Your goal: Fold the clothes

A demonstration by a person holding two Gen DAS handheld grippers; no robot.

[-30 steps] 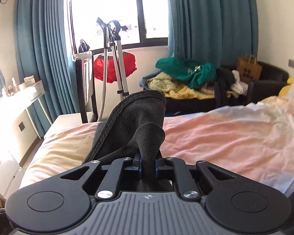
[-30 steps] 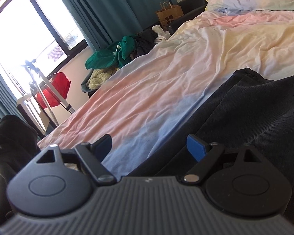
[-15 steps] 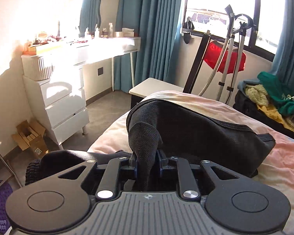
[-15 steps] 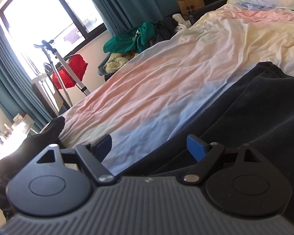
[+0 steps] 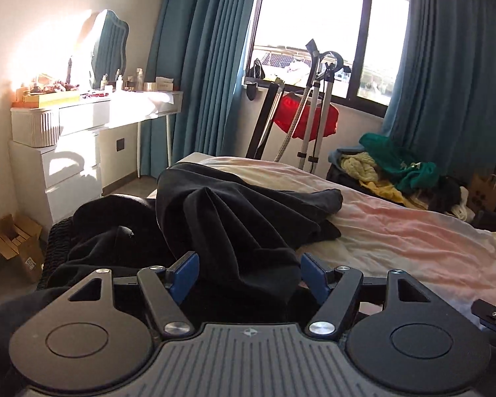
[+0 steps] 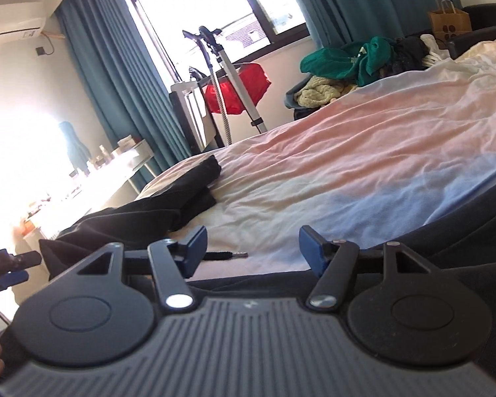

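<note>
A black garment (image 5: 248,211) lies rumpled on the near corner of the bed (image 5: 396,231), partly hanging over the edge. My left gripper (image 5: 248,273) is open just above it, with dark cloth lying between the spread fingers. In the right wrist view the same garment (image 6: 168,208) stretches along the bed's left side. Another dark fabric (image 6: 473,231) lies at the right. My right gripper (image 6: 252,248) is open and empty over the sheet (image 6: 347,165). A black drawstring tip (image 6: 228,255) lies between its fingers.
A white dresser (image 5: 66,152) with bottles stands left of the bed. A garment steamer (image 5: 310,106) and red cloth stand by the window. A pile of green and yellow clothes (image 5: 393,172) sits on a dark chair. A cardboard box (image 5: 15,248) is on the floor.
My left gripper has opened and let go of the black garment, which now lies on the bed corner. The right gripper has stayed open and swung left toward the window side.
</note>
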